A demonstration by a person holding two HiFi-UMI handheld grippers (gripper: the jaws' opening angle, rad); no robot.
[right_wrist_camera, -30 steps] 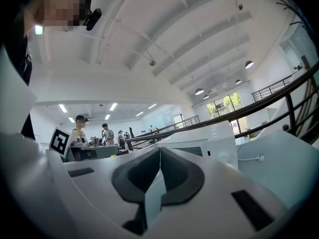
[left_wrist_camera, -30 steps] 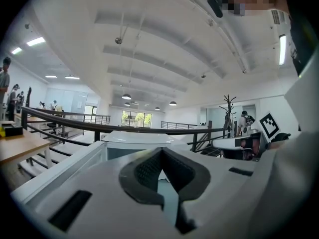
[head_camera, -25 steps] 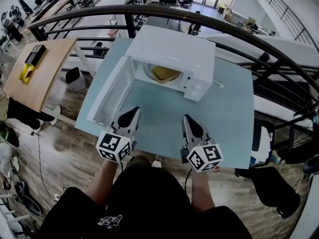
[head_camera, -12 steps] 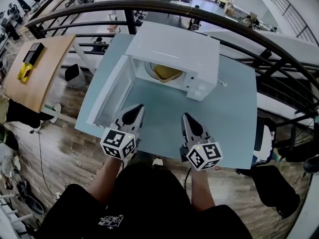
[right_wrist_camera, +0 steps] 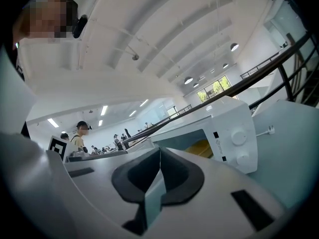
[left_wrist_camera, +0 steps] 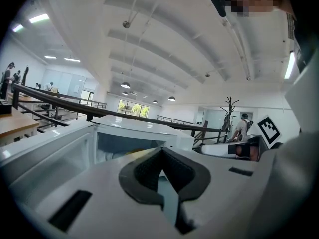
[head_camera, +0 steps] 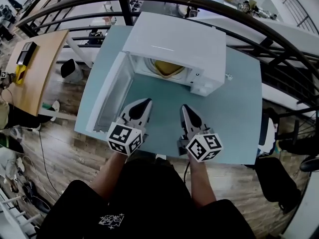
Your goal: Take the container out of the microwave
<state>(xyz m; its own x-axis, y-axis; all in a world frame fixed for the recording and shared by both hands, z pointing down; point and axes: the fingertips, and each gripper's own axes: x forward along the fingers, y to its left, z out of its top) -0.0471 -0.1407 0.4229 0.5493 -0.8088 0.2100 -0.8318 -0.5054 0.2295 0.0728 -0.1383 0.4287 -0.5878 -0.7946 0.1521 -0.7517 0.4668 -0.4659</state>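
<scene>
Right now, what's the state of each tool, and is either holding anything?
The left tool: closed, nothing between the jaws.
The right tool: closed, nothing between the jaws.

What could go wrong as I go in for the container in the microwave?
1. Both the left tongs and the right tongs are shut and empty; going in like that could shove the yellow container deeper instead of gripping it.
2. The open door stands close beside the left tongs; a sideways swing could knock it.
3. The microwave opening looks tight for both tongs.
</scene>
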